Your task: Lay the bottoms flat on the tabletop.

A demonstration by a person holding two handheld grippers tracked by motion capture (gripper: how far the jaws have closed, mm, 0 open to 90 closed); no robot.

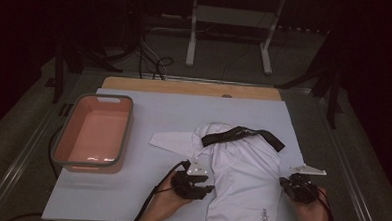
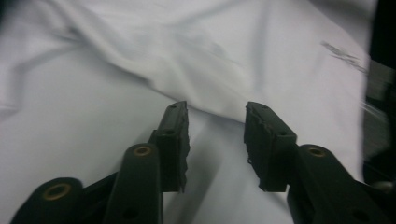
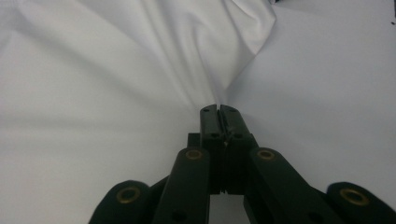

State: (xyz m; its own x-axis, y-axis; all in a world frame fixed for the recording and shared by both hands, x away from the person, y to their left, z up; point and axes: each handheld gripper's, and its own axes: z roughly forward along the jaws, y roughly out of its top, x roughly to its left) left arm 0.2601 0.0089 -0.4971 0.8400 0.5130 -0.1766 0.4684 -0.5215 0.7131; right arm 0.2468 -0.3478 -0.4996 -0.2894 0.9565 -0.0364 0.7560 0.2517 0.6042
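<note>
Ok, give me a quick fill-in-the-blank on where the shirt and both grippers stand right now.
1. The right gripper has its jaws ____ on the white shirt's edge.
2. The left gripper has its jaws ____, with nothing pinched between them.
3. The black strap lies across the shirt's ____ end.
4. The pink tub sits to the shirt's ____ in the high view.

Missing words: shut; open; far; left

White shirt (image 1: 241, 167) with a black collar band (image 1: 240, 135) and small dark print near the hem, salmon-pink tub (image 1: 95, 131) with a grey rim, pale lavender mat (image 1: 149, 113), black grippers.
</note>
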